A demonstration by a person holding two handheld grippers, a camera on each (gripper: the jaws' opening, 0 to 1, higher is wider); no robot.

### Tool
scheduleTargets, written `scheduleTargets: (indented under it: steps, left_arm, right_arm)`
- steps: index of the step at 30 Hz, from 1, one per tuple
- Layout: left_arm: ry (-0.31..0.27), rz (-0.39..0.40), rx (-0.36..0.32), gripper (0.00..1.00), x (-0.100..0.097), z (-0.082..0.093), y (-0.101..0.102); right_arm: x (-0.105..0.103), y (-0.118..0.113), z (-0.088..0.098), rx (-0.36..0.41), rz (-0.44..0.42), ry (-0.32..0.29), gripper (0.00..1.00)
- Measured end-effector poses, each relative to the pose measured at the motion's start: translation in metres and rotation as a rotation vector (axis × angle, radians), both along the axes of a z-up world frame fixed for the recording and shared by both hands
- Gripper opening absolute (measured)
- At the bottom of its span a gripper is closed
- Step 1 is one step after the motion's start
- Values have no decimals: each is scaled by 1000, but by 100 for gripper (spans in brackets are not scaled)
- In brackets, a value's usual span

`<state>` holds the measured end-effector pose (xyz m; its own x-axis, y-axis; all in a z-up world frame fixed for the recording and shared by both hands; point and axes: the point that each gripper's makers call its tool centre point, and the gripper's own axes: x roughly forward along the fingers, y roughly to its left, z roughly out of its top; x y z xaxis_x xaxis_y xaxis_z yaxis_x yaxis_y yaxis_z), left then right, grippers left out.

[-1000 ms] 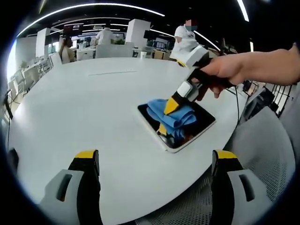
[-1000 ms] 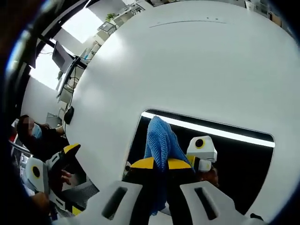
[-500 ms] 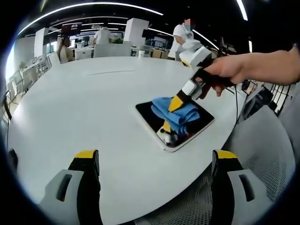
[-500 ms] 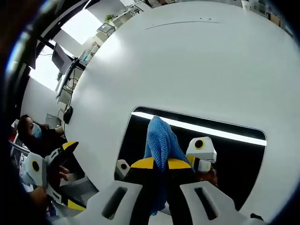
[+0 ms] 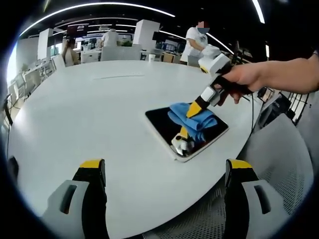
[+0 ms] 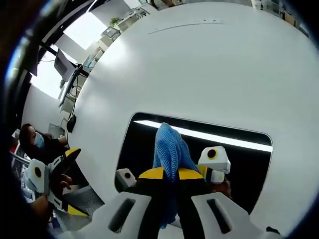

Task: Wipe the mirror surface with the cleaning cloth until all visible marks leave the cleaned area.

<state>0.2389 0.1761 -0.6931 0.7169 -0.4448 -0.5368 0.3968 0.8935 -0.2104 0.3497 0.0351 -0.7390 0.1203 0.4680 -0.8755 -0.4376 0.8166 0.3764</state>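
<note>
Cleaning cloth (image 5: 195, 118): soft, limp, light; pinch a bunched fold.
Mirror (image 5: 164, 123): stiff, slick, fragile; lies flat on tabletop (image 5: 89, 114).
Right tongs (image 6: 170, 175): clenched on cloth.
Left tongs (image 5: 164, 172): released, at mirror's 6 o'clock.

A large round white worktop (image 5: 99, 114) is spreading across the left gripper view and is taking up most of the right gripper view (image 6: 209, 64). A grey mesh chair (image 5: 279, 164) is standing just beside its near edge. Beyond the far edge, a person in a white top (image 5: 195, 42) is standing, and two more people (image 5: 70, 52) are standing farther back among white office desks (image 5: 119, 52). Long curved ceiling light strips (image 5: 99, 7) are glowing overhead. A dark monitor (image 6: 64, 60) is sitting by a bright window (image 6: 85, 26).
</note>
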Motion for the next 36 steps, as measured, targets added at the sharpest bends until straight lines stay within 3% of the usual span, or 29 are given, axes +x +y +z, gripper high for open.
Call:
scheduleTargets:
  steps: [30, 36]
  left_arm:
    - [17, 20, -14, 99, -1, 1, 1]
    - [-6, 22, -13, 99, 0, 9, 2]
  right_arm:
    - [9, -58, 0, 18, -91, -5, 2]
    - [11, -73, 0, 11, -117, -5, 3]
